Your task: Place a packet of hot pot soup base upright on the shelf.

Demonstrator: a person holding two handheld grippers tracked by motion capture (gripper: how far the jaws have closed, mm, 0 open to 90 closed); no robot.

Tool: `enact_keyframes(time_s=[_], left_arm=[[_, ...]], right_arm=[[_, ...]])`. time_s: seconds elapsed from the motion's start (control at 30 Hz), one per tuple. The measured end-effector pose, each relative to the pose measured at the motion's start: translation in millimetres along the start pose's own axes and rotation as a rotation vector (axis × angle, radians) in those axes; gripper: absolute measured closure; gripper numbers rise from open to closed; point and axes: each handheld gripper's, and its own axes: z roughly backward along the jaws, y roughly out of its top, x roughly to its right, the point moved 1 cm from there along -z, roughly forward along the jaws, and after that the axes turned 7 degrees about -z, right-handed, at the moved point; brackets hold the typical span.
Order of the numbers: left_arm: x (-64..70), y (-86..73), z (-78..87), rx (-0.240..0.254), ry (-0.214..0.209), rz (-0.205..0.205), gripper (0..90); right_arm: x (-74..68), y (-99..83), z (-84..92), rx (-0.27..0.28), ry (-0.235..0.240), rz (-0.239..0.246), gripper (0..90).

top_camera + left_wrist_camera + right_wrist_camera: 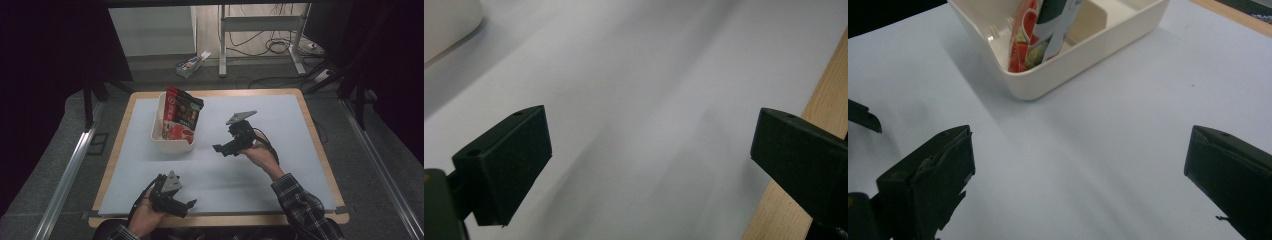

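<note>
Red snack pouch [179, 119] stands upright in the cream bin [172, 145], just left of my right hand-held gripper [223, 148]. Its jaws are apart and empty, nearer than the left hand-held gripper [186, 206], also apart.

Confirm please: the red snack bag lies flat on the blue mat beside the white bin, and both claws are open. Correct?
Not quite. The red snack bag stands inside the white bin, as the high view shows. Both the left claw and the right claw are open.

packet [179, 117]: red, dark top | bin [159, 140]: cream | mat [280, 135]: pale blue-grey | sleeve [300, 205]: plaid
</note>
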Motion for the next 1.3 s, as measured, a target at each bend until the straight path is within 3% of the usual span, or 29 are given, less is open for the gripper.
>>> enact_keyframes(time_s=[0.13,0.37,0.6,1.07,1.3], left_arm=[[-0.3,-0.1,0.9,0.003,0.002,-0.002,2.8],[-0.3,0.2,2.0,0.011,0.007,-0.005,2.7],[-1.3,0.1,3.5,0.020,0.008,-0.001,2.5],[-2.3,-1.4,4.0,0.036,0.029,-0.019,1.5],[-3.1,-2.0,3.9,0.046,0.026,-0.015,1.1]], right_arm=[[2.6,-7.0,7.6,0.001,-0.013,-0.015,0.0],[2.0,-19.1,22.3,0.001,-0.047,-0.002,0.0],[4.9,-30.8,36.4,0.000,-0.033,-0.034,0.0],[11.8,-62.7,68.9,0.085,-0.092,-0.082,0.2],[12.9,-81.1,81.2,0.118,-0.150,-0.067,1.3]])
